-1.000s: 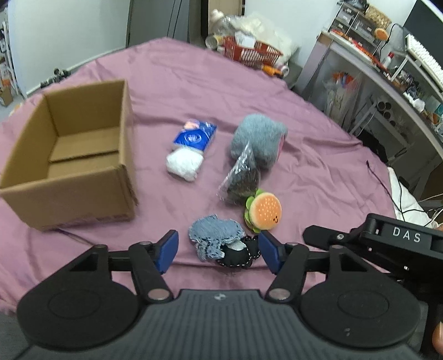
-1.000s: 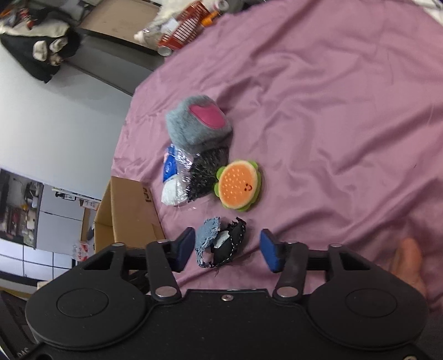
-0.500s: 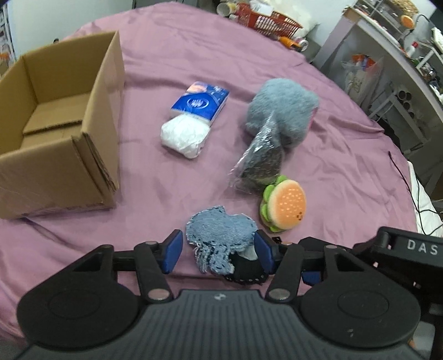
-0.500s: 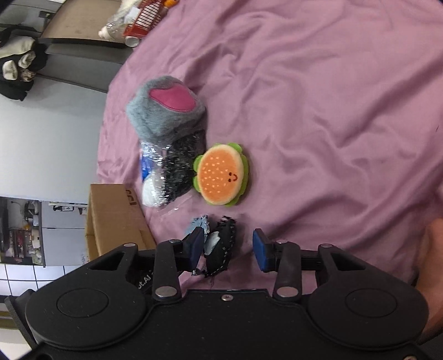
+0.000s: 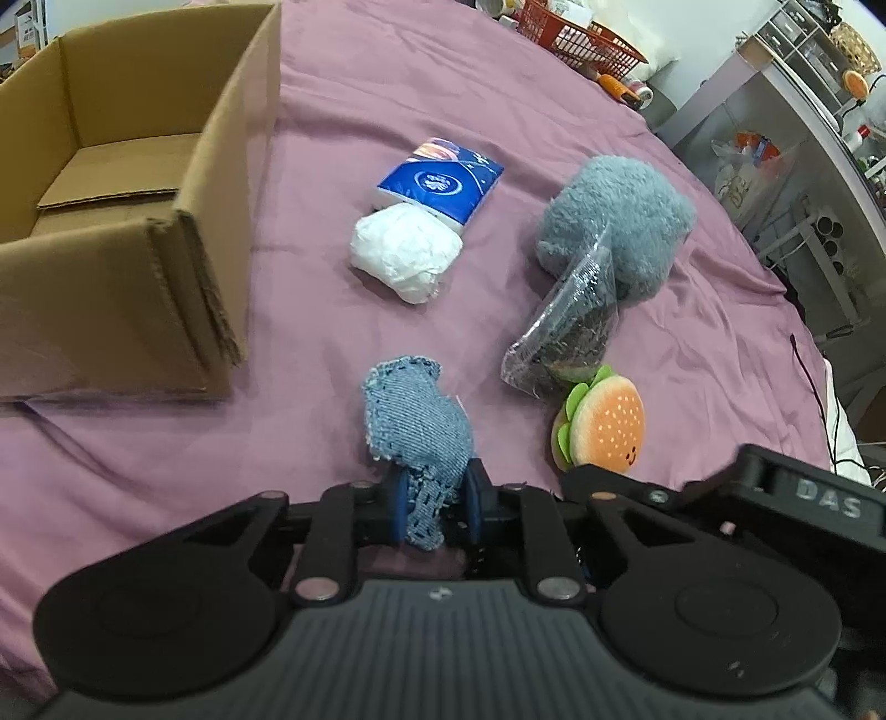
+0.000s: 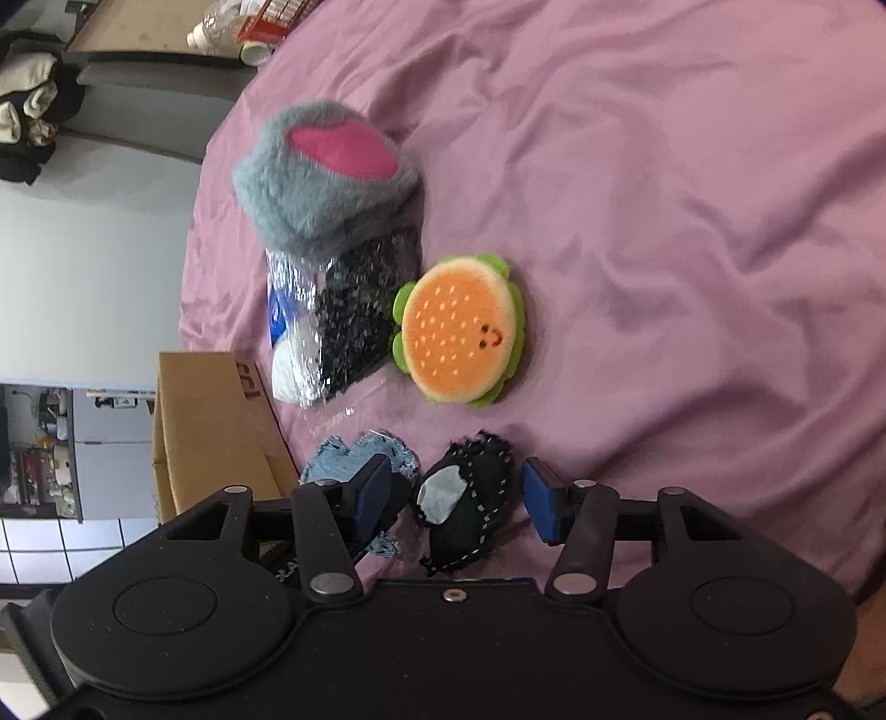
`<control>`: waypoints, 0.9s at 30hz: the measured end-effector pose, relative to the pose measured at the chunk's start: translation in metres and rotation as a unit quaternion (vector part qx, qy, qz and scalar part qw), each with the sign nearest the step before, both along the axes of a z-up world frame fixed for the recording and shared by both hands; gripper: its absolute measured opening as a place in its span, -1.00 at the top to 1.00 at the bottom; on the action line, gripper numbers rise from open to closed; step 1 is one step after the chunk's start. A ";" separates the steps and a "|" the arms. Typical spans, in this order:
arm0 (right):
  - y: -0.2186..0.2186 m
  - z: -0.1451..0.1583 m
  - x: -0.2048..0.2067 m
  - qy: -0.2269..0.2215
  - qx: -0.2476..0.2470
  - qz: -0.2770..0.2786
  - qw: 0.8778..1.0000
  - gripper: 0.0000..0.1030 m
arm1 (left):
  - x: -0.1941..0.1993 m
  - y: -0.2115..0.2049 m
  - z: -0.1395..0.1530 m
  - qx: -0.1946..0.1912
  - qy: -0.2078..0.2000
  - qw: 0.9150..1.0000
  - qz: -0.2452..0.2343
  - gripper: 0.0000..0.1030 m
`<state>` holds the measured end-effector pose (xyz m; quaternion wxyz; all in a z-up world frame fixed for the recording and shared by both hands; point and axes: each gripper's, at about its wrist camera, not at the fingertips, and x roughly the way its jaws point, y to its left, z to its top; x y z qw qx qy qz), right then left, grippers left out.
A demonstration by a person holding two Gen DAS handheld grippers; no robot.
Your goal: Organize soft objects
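My left gripper point(image 5: 434, 507) is shut on a blue denim soft toy point(image 5: 415, 423), also seen in the right wrist view point(image 6: 338, 462). My right gripper point(image 6: 462, 501) is open around a black stitched soft toy point(image 6: 465, 498) lying on the purple cloth point(image 6: 692, 221). A burger plush point(image 5: 606, 423) point(image 6: 457, 329), a clear bag of dark material point(image 5: 565, 338) point(image 6: 360, 315), a grey furry plush point(image 5: 614, 227) point(image 6: 321, 177), a white bundle point(image 5: 407, 252) and a blue tissue pack point(image 5: 440, 183) lie beyond.
An open empty cardboard box point(image 5: 111, 183) point(image 6: 210, 432) stands at the left of the cloth. A red basket point(image 5: 581, 41) sits at the far edge. Shelving and cables point(image 5: 819, 183) are off to the right.
My left gripper has closed on the denim toy and lifted it off the black one. My right gripper has moved in so its open fingers straddle the black toy.
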<state>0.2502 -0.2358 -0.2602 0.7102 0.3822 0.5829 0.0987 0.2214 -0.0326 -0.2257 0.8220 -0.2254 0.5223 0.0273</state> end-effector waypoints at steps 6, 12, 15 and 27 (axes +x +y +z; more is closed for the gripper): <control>0.008 -0.009 -0.002 0.005 -0.016 0.009 1.000 0.54 | -0.003 0.005 0.003 -0.004 -0.003 1.000 0.003 0.64; 0.007 -0.001 -0.008 -0.016 -0.026 0.017 0.999 0.61 | -0.007 0.005 0.014 0.004 -0.012 1.000 0.001 0.64; 0.008 0.008 -0.011 -0.035 -0.029 0.017 0.999 0.61 | -0.010 0.005 0.023 0.011 -0.020 1.000 -0.001 0.64; 0.010 0.053 -0.022 -0.152 -0.055 0.041 0.986 0.61 | -0.032 0.017 0.061 0.034 -0.052 0.998 -0.008 0.64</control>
